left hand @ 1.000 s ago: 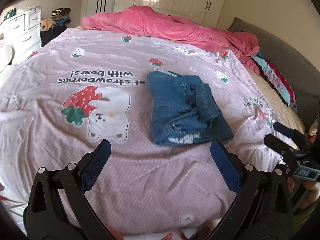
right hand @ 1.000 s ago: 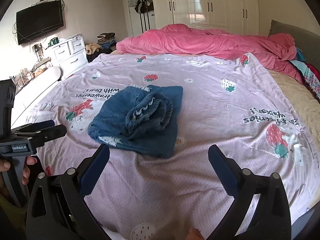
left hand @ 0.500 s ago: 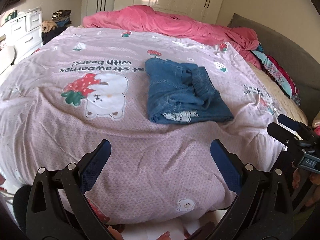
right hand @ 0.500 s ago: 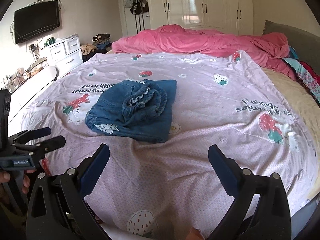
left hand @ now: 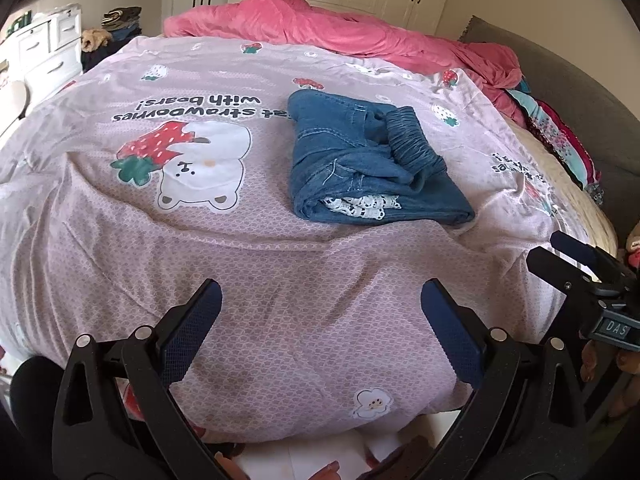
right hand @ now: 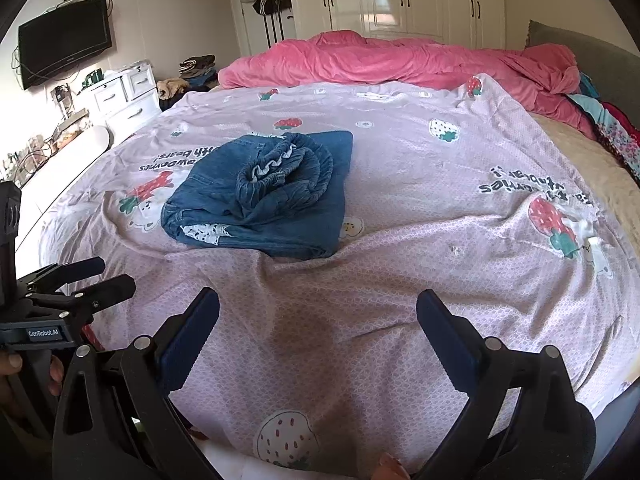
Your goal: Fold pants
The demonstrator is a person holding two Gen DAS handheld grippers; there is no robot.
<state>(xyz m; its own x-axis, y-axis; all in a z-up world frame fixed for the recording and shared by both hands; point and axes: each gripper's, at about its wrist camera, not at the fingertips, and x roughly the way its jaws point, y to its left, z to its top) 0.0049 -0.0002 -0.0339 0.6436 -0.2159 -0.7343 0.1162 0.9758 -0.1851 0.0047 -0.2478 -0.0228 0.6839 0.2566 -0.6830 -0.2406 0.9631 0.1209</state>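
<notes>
Pants: folded jeans (left hand: 372, 160) lie as a compact bundle on the bed cover (left hand: 280, 280), beside the printed bear, waistband bunched on top.
Change: both tools have backed away toward the bed's near edge over the last second; the bundle looks smaller and untouched.
Left tool (left hand: 320, 320): fingers apart, holding nothing.
Right tool (right hand: 318, 320): fingers apart, empty, short of the jeans.
Meaning: folding looks finished.

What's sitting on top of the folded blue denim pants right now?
The folded blue denim pants carry only their own bunched elastic waistband. Layers beneath it are covered.
</notes>
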